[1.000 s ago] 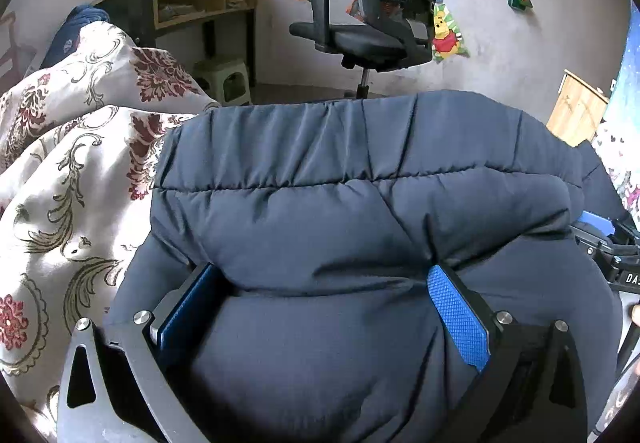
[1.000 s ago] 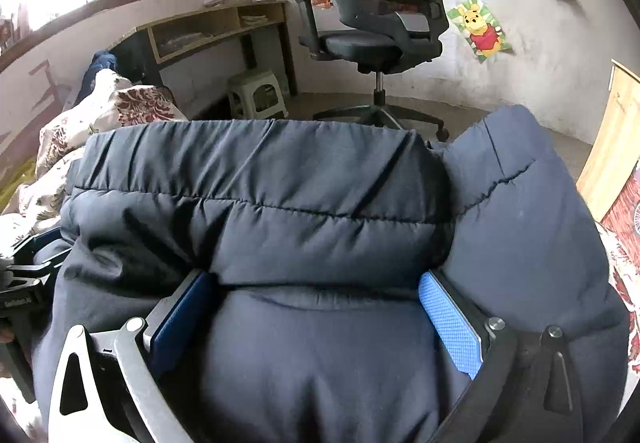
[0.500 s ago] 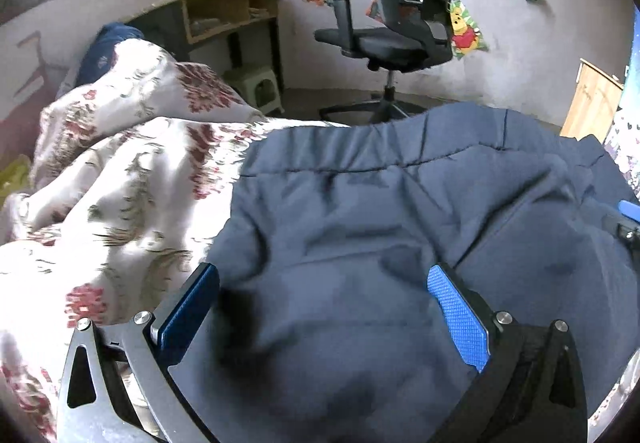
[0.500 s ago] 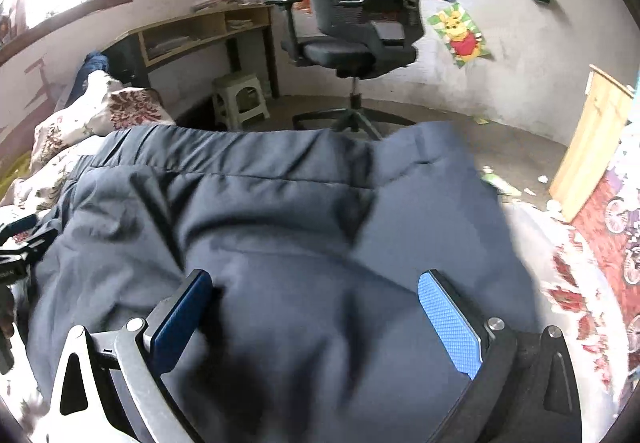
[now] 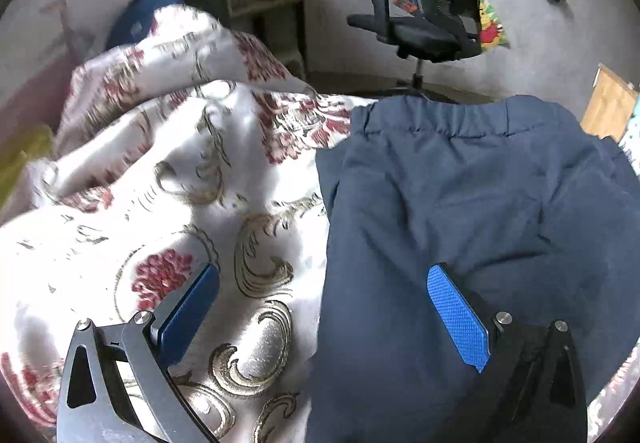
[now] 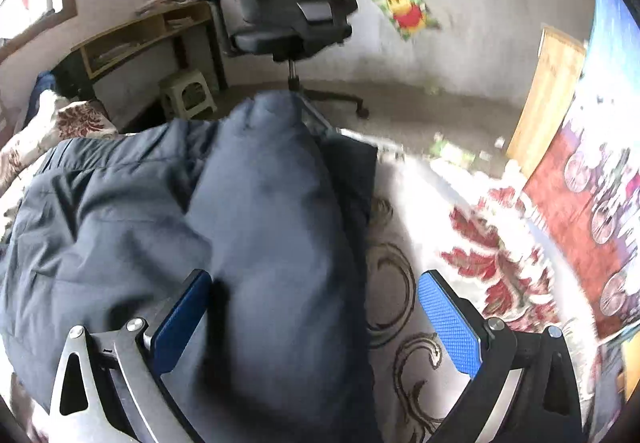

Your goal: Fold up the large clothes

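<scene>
1. Navy padded jacket [image 5: 460,195]: lies on the bed over a floral quilt [image 5: 172,203], toward 3 o'clock in the left view and 9 o'clock in the right view.
2. Progress, judged: one fold seems laid, with a puffy doubled part on top; squaring and further folds remain.
3. Look: quilted, bulky, creased; stitched hem band at 12 o'clock; edges uneven.
4. Left claw [image 5: 320,307]: jaws spread, holding nothing, straddling the jacket's edge.
5. Right claw [image 6: 316,319]: jaws spread, empty, over the jacket's right side.
</scene>
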The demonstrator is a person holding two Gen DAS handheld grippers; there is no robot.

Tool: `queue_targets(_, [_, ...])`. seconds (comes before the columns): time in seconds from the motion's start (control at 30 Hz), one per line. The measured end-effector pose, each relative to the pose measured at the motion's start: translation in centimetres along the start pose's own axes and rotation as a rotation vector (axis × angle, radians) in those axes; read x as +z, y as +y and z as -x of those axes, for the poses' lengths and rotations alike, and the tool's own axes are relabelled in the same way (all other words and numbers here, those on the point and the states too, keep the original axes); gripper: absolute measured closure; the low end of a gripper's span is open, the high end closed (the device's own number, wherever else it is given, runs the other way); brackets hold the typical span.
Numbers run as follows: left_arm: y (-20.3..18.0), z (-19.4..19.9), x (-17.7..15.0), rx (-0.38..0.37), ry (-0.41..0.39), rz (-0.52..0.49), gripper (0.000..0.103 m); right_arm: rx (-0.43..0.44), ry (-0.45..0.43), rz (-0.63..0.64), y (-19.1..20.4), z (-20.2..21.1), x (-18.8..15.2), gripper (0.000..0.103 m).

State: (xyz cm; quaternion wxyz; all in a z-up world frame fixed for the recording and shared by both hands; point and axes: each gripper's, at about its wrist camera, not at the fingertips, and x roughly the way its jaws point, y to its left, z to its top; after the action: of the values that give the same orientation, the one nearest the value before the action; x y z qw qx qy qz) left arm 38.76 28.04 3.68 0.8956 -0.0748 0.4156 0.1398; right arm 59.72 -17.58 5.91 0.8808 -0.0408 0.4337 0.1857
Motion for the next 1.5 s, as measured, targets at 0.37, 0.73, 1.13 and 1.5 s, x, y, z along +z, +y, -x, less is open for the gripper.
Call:
queue_targets(0.37, [2.3,-3.7,1.2,-0.244,0.140,0.056,0.001,0.384,0.135,-0.160,-5.0,-4.0,0.1,0.000])
queue_targets(0.73, [2.2,-7.2,1.4,-0.413,0.245,0.081,0.001,0.464,0.131,-0.134,-5.2,-4.5,-0.2,0.000])
queue_targets(1.13, [2.3,-8.8,2.1,-0.490,0.336,0.125,0.001,0.494,0.185,-0.120,-3.2,-5.3,0.0,0.000])
queue_targets(1.5, [2.0,-8.4,2.8,-0.517,0.370,0.200,0.034,0.441,0.232,-0.126,-1.1,-4.8,0.2,0.016])
